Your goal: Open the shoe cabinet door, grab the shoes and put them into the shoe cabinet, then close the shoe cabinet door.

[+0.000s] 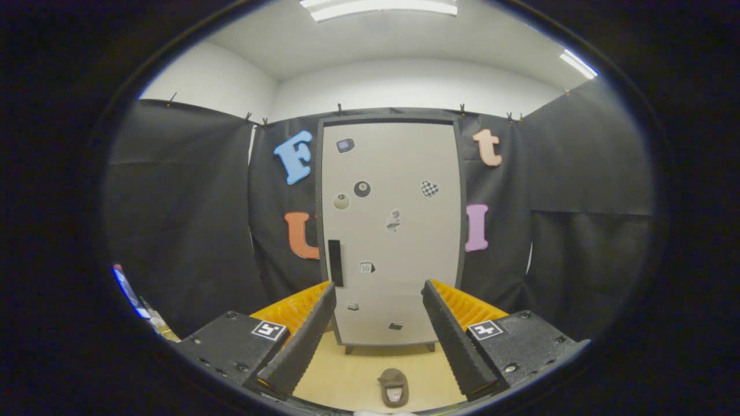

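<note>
From my own camera, my gripper (pixel 378 289) stands wide, its two fingers (pixel 303 332) spread far apart with nothing between them but the open floor (pixel 352 378) and the lower part of the cabinet ahead. I hold nothing.

The cabinet (pixel 392 231) stands straight ahead of me, well beyond my fingertips, against the black cloth wall (pixel 185 219). It is tall and pale, set in a dark frame on short feet. Its door (pixel 404 277) is shut and covers the whole front. A dark upright handle (pixel 335 263) sits on the door's left edge, just above the tip of my left finger as I see it. Small stickers (pixel 362 189) are scattered over the door.

A shoe (pixel 393 386) lies on the pale floor between my fingers, nearer to me than the cabinet and apart from it. It is brownish with a lighter inside; I cannot tell whether there is a second one.

Ceiling lights (pixel 381 8) glow above the white upper walls.
</note>
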`<state>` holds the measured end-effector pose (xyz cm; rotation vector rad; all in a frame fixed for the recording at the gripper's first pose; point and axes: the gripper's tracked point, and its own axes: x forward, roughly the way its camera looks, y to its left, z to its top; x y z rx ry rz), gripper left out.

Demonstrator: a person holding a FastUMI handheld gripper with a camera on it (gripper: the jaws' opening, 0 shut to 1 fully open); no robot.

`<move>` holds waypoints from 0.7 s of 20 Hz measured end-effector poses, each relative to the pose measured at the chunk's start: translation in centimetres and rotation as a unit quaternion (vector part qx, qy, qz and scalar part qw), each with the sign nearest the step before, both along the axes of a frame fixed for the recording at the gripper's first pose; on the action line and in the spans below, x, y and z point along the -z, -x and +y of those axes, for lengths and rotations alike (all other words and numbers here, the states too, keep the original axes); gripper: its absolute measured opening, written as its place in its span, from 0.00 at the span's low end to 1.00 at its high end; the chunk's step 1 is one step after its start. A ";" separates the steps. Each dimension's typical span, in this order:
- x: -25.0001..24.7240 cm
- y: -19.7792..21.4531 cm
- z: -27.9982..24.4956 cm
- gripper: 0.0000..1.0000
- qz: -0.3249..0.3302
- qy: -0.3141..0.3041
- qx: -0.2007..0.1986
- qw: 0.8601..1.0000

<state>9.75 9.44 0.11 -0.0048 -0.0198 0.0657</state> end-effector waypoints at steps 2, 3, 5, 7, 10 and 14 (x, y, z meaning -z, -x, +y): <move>0.4 -3.1 1.8 0.99 0.000 0.004 -0.010 1.000; 0.7 -4.8 2.7 0.99 0.000 0.007 -0.013 1.000; 1.2 -8.5 4.3 0.99 0.004 0.006 -0.018 1.000; 2.3 -12.4 5.7 0.99 0.015 0.004 -0.024 1.000; 3.6 -18.2 7.8 0.99 0.031 0.008 -0.036 0.999; 5.5 -23.7 9.8 0.97 0.045 0.004 -0.042 0.998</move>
